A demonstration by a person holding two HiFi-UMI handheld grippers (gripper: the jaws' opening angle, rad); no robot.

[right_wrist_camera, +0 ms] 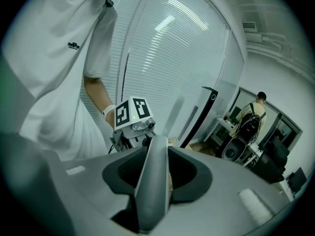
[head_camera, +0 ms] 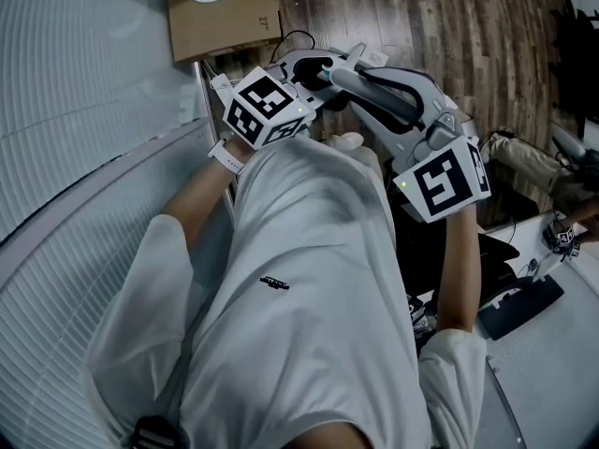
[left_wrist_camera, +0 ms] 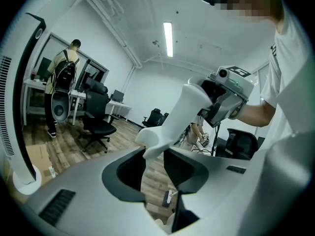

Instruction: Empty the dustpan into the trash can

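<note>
**White shirt up front, one handle held from both ends**

White T-shirt [head_camera: 299,279] fills the near part of the head view, with both bare forearms raised in front of it. Two grippers point toward each other, each with one marker cube [head_camera: 267,108] [head_camera: 442,181].

One pale grey dustpan handle [right_wrist_camera: 152,191] runs between them, above the wood floor [head_camera: 449,36]; its pan is out of sight. The right gripper [right_wrist_camera: 157,154] clamps the handle, which fills the gap between its dark fingers [right_wrist_camera: 189,173]. The left gripper [left_wrist_camera: 153,156] pinches the handle's white end at the tips of its fingers [left_wrist_camera: 129,168], set narrow.

One cardboard box [head_camera: 225,17] lies on the floor beyond the grippers, beside a ribbed glass wall [head_camera: 84,110]. At least three black office chairs [left_wrist_camera: 98,119] stand further off. One person with a backpack [left_wrist_camera: 64,73] stands at a white bench [left_wrist_camera: 34,85]. The torso hides the floor directly below the hands.
</note>
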